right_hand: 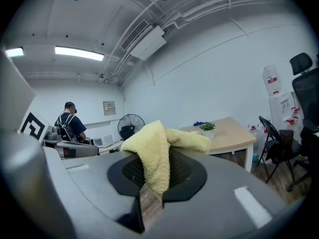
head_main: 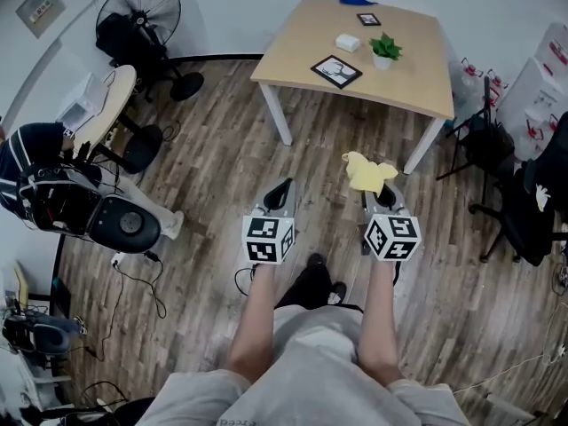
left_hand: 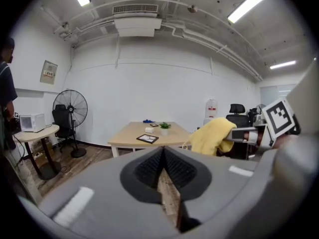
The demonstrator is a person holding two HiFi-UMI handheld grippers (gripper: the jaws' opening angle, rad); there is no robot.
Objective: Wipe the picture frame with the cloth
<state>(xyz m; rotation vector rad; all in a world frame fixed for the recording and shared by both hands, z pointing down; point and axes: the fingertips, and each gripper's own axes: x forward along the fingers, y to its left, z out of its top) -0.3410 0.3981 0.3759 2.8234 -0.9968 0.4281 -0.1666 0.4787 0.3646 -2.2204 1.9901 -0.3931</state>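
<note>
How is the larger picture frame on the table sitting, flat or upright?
Flat: the picture frame lies face up on the table.

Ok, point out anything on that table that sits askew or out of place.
Only the larger picture frame: it sits near the front edge of the table, turned at an angle to that edge. Nothing looks spilled or damaged.

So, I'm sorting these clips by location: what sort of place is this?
Probably an office or lab workroom. There is a wheeled office chair, a pedestal fan by the wall, and strip lights with an air-conditioning unit on the open ceiling.
</note>
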